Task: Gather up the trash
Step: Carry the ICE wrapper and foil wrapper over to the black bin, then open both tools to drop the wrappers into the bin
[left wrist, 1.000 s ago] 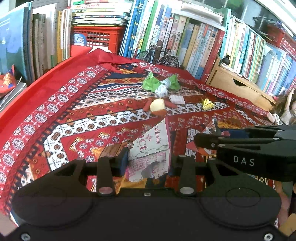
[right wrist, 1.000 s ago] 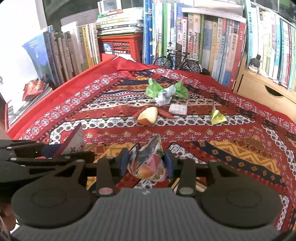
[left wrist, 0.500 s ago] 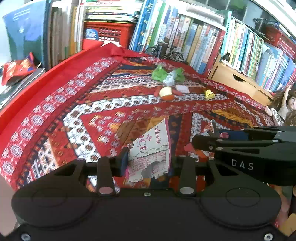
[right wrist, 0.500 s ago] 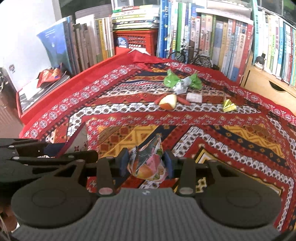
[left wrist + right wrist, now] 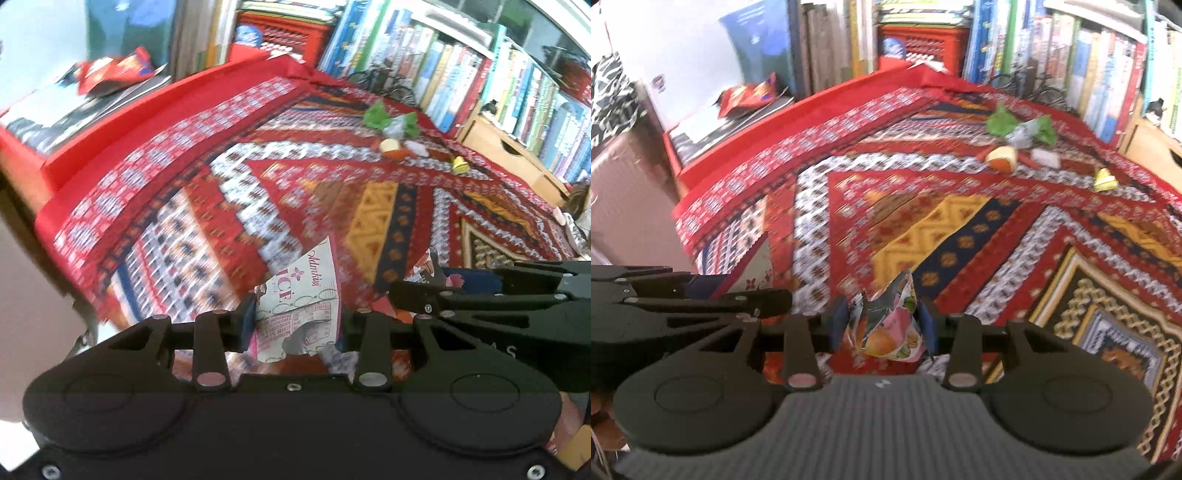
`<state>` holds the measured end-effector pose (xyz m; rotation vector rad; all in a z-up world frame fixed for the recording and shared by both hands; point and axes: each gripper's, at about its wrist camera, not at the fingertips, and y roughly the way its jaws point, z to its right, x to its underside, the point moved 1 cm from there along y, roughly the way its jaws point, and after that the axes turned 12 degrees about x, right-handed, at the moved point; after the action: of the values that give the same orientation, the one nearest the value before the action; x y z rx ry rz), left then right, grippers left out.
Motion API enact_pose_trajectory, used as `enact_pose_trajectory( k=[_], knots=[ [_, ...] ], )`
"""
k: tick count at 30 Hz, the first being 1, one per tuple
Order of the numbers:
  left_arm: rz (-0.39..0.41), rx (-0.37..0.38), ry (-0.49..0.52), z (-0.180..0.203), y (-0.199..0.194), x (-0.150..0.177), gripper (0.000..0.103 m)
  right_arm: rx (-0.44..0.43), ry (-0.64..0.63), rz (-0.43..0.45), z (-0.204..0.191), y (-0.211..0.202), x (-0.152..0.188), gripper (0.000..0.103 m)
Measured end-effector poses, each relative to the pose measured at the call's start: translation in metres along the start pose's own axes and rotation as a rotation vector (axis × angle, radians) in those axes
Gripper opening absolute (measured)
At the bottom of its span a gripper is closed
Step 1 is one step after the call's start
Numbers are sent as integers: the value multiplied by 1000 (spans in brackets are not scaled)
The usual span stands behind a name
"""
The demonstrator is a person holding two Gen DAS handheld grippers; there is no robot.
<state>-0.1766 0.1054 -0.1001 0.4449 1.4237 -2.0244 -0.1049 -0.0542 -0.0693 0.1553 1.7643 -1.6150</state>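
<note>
Left tool [image 5: 295, 326] clamped on white wrapper [image 5: 301, 306], right tool [image 5: 882, 328] clamped on fruit-print wrapper [image 5: 886, 328]

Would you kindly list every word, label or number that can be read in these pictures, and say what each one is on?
"Admkiss": pink script on the white wrapper held in the left tool.
"ICF": large pink letters below it on the same wrapper, partly cut off.
Fine print on that wrapper: too small to read.
"A S": faint letters on the right tool's body, the rest hidden.
Book spines: too blurred to read.
Fruit-print wrapper: no readable text.
</note>
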Motion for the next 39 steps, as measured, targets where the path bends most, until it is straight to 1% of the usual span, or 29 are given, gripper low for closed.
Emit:
enact_pose_trajectory(
  k=[5,9,15,21,28,33,39],
  knots=[
    [-12,-46,-58,-25,-15,28,38,-43,-50,-20,-28,-2,15,46],
    [-41,-88,-137,-49,-26,58,38,-83,-86,-39,-51,-3,32,46],
    [-69,-146,-218,-75,-41,100,38,-114,-213,6,-87,-13,53,45],
    [-77,-182,-279,-92,-52,128,38,-164,-267,-6,-112,-16,66,45],
    [-91,-216,-351,-116,-44,156,38,-231,-264,-47,-132,-2,88,45],
    [-114,-235,-403,-132,-31,177,38,-256,-311,-44,-148,12,104,45],
    [-143,-250,-445,-146,-17,195,38,-288,-317,-85,-158,33,122,45]
  ],
)
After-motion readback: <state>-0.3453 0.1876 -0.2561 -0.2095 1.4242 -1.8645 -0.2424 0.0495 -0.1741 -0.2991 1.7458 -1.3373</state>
